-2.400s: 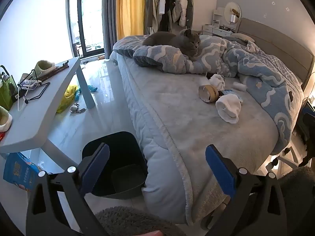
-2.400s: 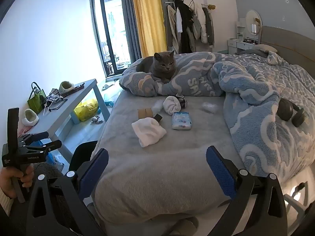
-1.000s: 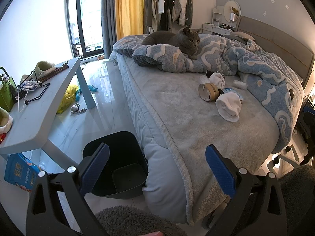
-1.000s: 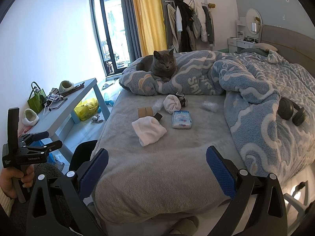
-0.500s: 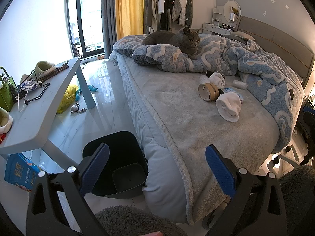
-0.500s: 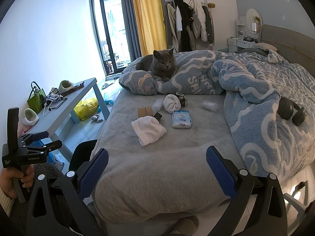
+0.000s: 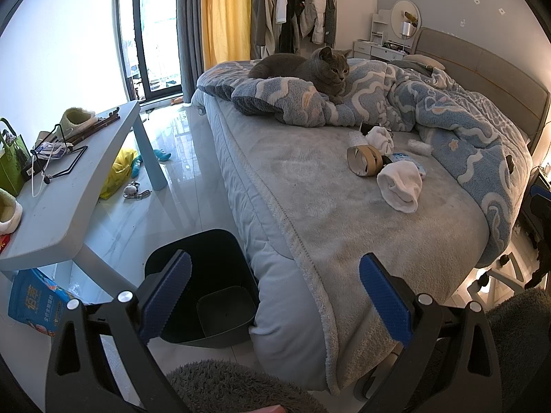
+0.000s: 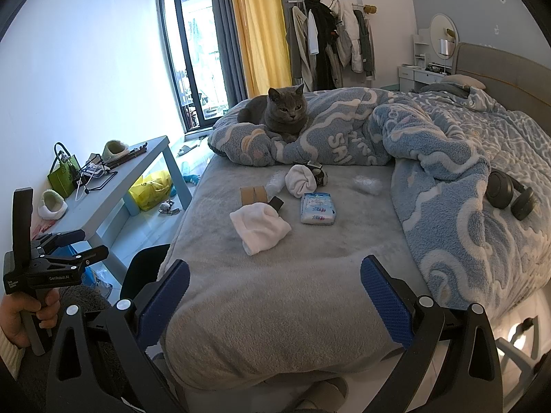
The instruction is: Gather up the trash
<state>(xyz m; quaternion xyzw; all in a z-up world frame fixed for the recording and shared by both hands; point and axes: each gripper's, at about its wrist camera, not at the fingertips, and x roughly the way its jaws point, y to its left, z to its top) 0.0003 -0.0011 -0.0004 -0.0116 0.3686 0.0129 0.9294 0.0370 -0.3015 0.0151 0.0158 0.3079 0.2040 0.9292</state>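
Observation:
On the grey bed (image 8: 292, 285) lie a brown tape roll (image 8: 254, 195) (image 7: 363, 161), a white sock (image 8: 260, 228) (image 7: 401, 186), a rolled white sock (image 8: 301, 180), a tissue pack (image 8: 317, 209), crumpled plastic (image 8: 367, 183) and a small black item (image 8: 276, 203). A black trash bin (image 7: 206, 285) stands on the floor at the bed's corner. My left gripper (image 7: 272, 296) is open and empty above the bin and bed corner; it also shows in the right wrist view (image 8: 69, 244). My right gripper (image 8: 273, 296) is open and empty at the bed's foot.
A grey cat (image 8: 280, 112) lies on the blue patterned blanket (image 8: 430, 144). Headphones (image 8: 509, 194) rest on the blanket at right. A grey side table (image 7: 62, 186) with a green bag, slippers and cables stands left. A yellow bag (image 7: 118, 172) and toys lie on the floor.
Almost nothing has moved. Both grippers stay open in the same place; the cat has shifted its head slightly.

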